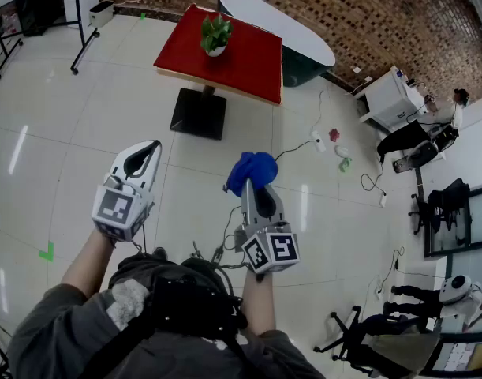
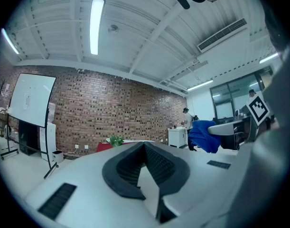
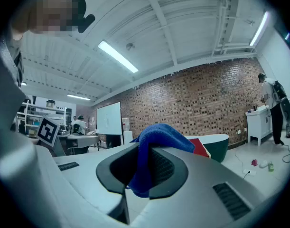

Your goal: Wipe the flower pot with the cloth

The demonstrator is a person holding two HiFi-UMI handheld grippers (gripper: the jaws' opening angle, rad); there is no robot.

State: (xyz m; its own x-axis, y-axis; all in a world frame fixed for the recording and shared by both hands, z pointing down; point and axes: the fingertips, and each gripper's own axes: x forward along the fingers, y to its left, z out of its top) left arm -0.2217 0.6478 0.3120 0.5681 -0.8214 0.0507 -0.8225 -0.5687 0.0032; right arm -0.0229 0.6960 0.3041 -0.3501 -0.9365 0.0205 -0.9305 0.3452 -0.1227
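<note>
A white flower pot (image 1: 215, 50) with a green plant stands on a red table (image 1: 248, 65) far ahead in the head view; the plant (image 2: 116, 140) also shows small in the left gripper view. My right gripper (image 1: 255, 181) is shut on a blue cloth (image 1: 252, 169), which bunches out over its jaws (image 3: 154, 144). My left gripper (image 1: 147, 150) is shut with nothing between its jaws (image 2: 145, 148). Both grippers are held level over the floor, well short of the table. From the left gripper view the cloth (image 2: 205, 135) shows at the right.
A dark oval table (image 1: 284, 30) stands behind the red one. Cables (image 1: 304, 147) and small items lie on the tiled floor to the right. A white cabinet (image 1: 390, 97) and office chairs (image 1: 418, 144) are at the far right. A whiteboard stand (image 2: 33, 113) is at the left.
</note>
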